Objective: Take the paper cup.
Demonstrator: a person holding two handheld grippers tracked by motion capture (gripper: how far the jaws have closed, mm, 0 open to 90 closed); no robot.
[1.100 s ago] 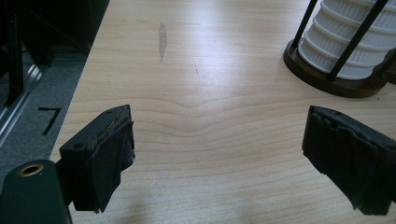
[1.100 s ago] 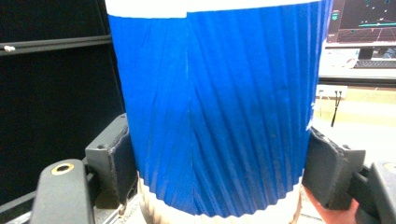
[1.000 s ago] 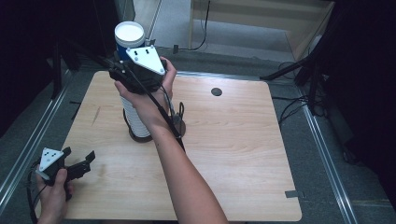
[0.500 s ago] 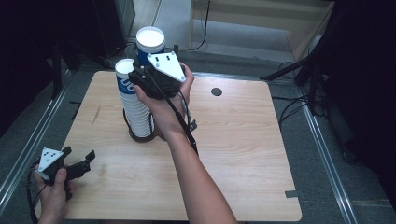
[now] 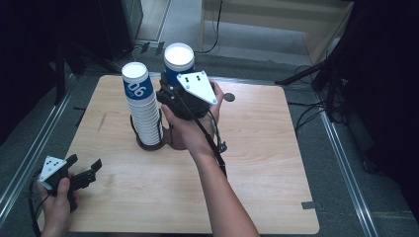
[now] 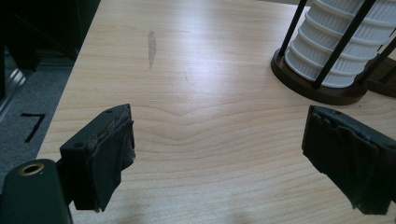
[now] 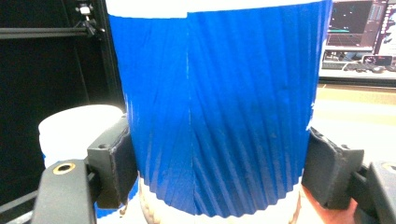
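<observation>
1. the right gripper [image 5: 170,94] clamps a blue cup [image 5: 179,66], held above the table [image 5: 257,163] just right of the cup stack [image 5: 142,111]; in the high view its jaws are hidden under the grey plate and the hand
2. a second ago the cup sat directly over the stack; it is now clear of it, to the right
3. the right gripper view shows both pads pressed on the cup's ribbed wall [image 7: 219,116]
4. the left gripper [image 5: 84,173] rests at the table's near left edge; the left gripper view shows its jaws apart with nothing between, and the stack's dark rack base [image 6: 322,91]
</observation>
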